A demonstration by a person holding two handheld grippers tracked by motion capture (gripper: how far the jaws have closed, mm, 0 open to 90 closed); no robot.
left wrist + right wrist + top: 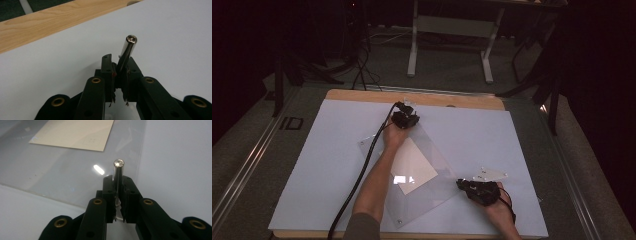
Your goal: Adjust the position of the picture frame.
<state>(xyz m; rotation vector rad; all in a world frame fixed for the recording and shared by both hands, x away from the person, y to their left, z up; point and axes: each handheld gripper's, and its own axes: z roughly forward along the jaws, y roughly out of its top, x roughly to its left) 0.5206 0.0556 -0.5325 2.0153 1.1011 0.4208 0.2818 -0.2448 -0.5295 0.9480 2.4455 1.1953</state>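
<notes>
Two shiny steel pins (128, 51) (117, 173), round-capped, each stand clamped in closed tongs (119, 68) (117, 187).

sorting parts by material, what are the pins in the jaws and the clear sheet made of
Left pin and right pin: likely polished metal, with bright mirror-like glints. Clear sheet: probably acrylic or similar plastic, glossy; the paper shows through and a lamp reflects.

"ID" marking on floor (292, 123) beside table

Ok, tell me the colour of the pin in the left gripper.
Shiny silver metal pin, clearest in the left gripper view.
</notes>
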